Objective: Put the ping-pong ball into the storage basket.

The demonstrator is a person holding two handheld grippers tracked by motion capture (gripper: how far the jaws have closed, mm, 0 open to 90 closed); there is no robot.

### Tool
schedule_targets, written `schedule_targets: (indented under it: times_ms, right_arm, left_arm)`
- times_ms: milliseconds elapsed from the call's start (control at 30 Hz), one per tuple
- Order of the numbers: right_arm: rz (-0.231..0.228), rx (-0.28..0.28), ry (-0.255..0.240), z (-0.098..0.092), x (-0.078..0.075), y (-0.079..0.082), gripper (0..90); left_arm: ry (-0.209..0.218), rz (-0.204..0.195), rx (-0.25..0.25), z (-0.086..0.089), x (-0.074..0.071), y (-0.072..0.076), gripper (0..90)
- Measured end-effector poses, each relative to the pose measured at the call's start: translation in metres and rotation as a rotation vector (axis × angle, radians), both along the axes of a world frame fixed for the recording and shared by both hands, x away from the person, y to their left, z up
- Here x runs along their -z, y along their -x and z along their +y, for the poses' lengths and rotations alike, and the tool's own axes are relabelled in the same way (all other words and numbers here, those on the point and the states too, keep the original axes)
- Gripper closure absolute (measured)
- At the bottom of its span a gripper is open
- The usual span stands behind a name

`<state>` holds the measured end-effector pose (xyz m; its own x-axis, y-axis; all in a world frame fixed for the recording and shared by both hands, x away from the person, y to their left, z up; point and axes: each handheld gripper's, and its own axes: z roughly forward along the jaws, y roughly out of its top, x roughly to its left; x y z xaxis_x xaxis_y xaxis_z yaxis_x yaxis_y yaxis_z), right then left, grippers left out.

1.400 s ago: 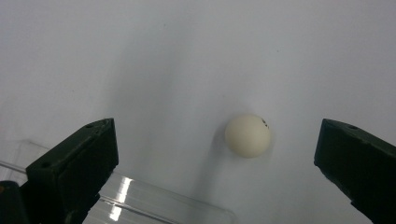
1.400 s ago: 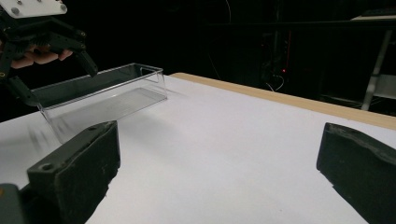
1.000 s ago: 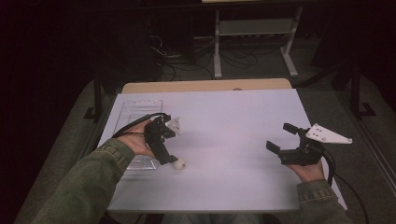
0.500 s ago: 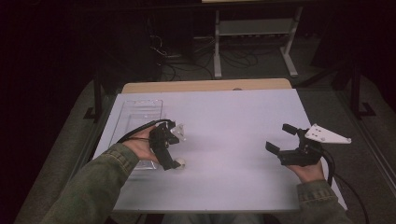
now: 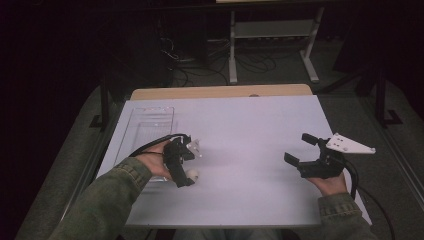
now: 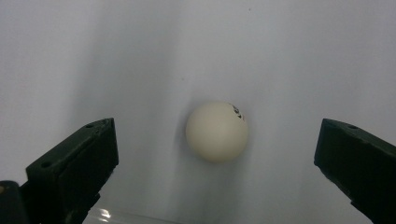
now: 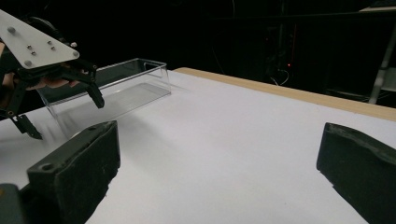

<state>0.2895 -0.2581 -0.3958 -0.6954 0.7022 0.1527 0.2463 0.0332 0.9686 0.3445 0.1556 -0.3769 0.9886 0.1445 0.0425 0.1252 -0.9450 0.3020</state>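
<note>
Ball [image 6: 216, 131] lies untouched between the wide left gripper [image 5: 186, 162], beside the tray [image 5: 150, 121]; right gripper [image 5: 304, 151] wide.

Dim lab / test room.
White-topped desk [image 5: 260, 125], loose cables on floor [image 5: 200, 65], metal equipment stand [image 5: 272, 35] behind, dark surroundings.

dim dark room, white-topped table with a pale wooden far edge [image 5: 220, 92], grey carpeted floor [image 5: 70, 165] around it, white metal stand with a shelf [image 5: 272, 30] behind, tangle of black cables [image 5: 192, 62] on the floor
</note>
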Motion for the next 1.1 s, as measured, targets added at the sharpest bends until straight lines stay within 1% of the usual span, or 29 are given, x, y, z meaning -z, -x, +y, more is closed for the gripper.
schedule_targets:
  times_ms: [33, 100, 133, 167, 267, 333, 367, 567, 633, 767, 800, 833, 933, 967, 1000, 1067, 1100]
  right_arm:
    - [0.0, 0.0, 0.0, 0.0, 0.0, 0.0, 0.0]
    - [0.004, -0.006, 0.009, 0.001, 0.001, 0.0, 0.0]
    - [0.004, -0.006, 0.009, 0.001, 0.001, 0.0, 0.0]
    - [0.007, -0.009, 0.01, 0.001, 0.001, 0.0, 0.0]
    - [0.008, -0.008, 0.007, 0.001, 0.001, 0.0, 0.0]
    - [0.008, -0.008, 0.006, 0.0, 0.001, 0.0, 0.0]
    - [0.008, -0.006, 0.007, -0.001, 0.001, 0.0, 0.0]
    - [0.012, -0.004, 0.001, -0.002, 0.001, 0.0, 0.0]
    - [0.012, -0.005, 0.002, -0.002, 0.001, 0.0, 0.0]
    - [0.013, -0.006, 0.002, -0.002, 0.001, 0.0, 0.0]
    - [0.013, -0.006, 0.002, -0.002, 0.001, 0.0, 0.0]
    - [0.013, -0.006, 0.002, -0.002, 0.001, 0.0, 0.0]
    - [0.014, -0.007, 0.002, -0.002, 0.002, 0.0, 0.0]
    - [0.014, -0.007, 0.002, -0.002, 0.002, 0.0, 0.0]
    - [0.015, -0.005, -0.001, -0.002, 0.001, 0.0, 0.0]
    - [0.016, -0.005, -0.003, -0.003, 0.001, 0.0, 0.0]
    - [0.014, -0.004, -0.005, -0.003, 0.001, 0.0, 0.0]
  left_arm:
    - [-0.001, 0.004, -0.001, 0.0, 0.001, 0.0, 0.0]
    - [-0.017, 0.013, -0.001, -0.002, 0.007, -0.001, 0.0]
    - [-0.017, 0.013, -0.001, -0.002, 0.007, -0.001, 0.0]
    - [-0.035, 0.022, 0.0, -0.004, 0.013, -0.001, 0.0]
    - [-0.041, 0.033, 0.0, -0.005, 0.018, -0.002, 0.0]
    - [-0.041, 0.033, 0.0, -0.005, 0.018, -0.002, 0.0]
    - [-0.062, 0.031, 0.001, -0.005, 0.021, -0.003, 0.0]
    - [-0.057, 0.024, 0.007, -0.005, 0.022, -0.002, 0.0]
    - [-0.06, 0.017, 0.012, -0.005, 0.023, 0.0, 0.0]
    - [-0.062, 0.016, 0.023, -0.006, 0.024, -0.001, 0.0]
    - [-0.055, 0.002, 0.032, -0.006, 0.024, 0.0, 3.2]
    - [-0.055, 0.002, 0.032, -0.006, 0.024, 0.0, 6.0]
    - [-0.057, 0.0, 0.04, -0.006, 0.025, 0.001, 6.2]
    - [-0.064, 0.001, 0.044, -0.007, 0.025, 0.001, 6.2]
    - [-0.072, -0.002, 0.056, -0.007, 0.026, 0.001, 8.5]
    - [-0.072, 0.0, 0.06, -0.007, 0.026, 0.001, 12.3]
    - [-0.074, -0.006, 0.065, -0.007, 0.027, 0.002, 12.3]
